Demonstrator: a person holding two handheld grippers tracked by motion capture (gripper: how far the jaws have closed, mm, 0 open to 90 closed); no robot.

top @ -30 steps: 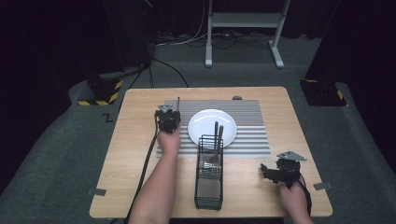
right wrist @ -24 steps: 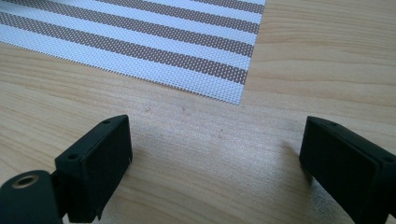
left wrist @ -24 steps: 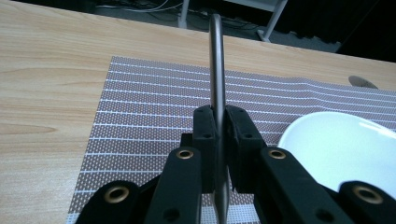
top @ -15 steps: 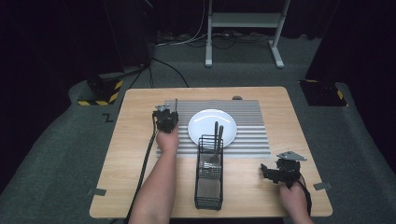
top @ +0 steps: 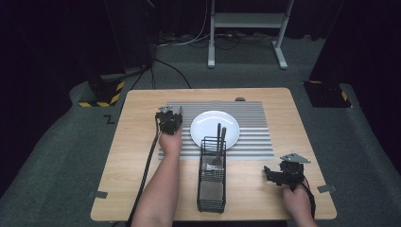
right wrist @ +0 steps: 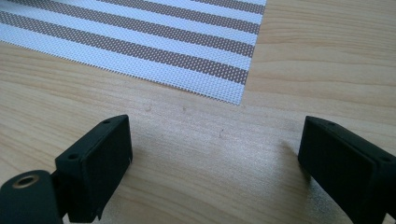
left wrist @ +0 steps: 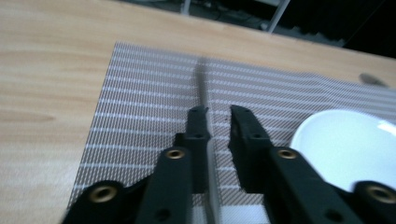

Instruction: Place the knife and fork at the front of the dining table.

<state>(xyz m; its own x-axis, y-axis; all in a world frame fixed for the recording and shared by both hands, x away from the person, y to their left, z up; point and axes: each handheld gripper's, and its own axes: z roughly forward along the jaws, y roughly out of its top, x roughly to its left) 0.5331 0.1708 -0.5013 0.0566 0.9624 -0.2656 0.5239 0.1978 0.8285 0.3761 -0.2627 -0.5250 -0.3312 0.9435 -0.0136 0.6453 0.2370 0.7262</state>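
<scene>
left gripper view: the left gripper [left wrist: 217, 114] has its jaws just easing apart, a dark slim utensil [left wrist: 201, 81] lying loose between them on the striped placemat [left wrist: 149, 93], left of the empty white plate [top: 208, 125]. lifting away carelessly might drag it askew. the wire caddy [top: 211, 189] holds more cutlery [top: 220, 135]. the right gripper [right wrist: 215, 135] gapes wide, empty.

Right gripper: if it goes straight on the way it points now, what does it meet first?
Probably the bare table, just short of the mat corner; depth is unclear.
</scene>
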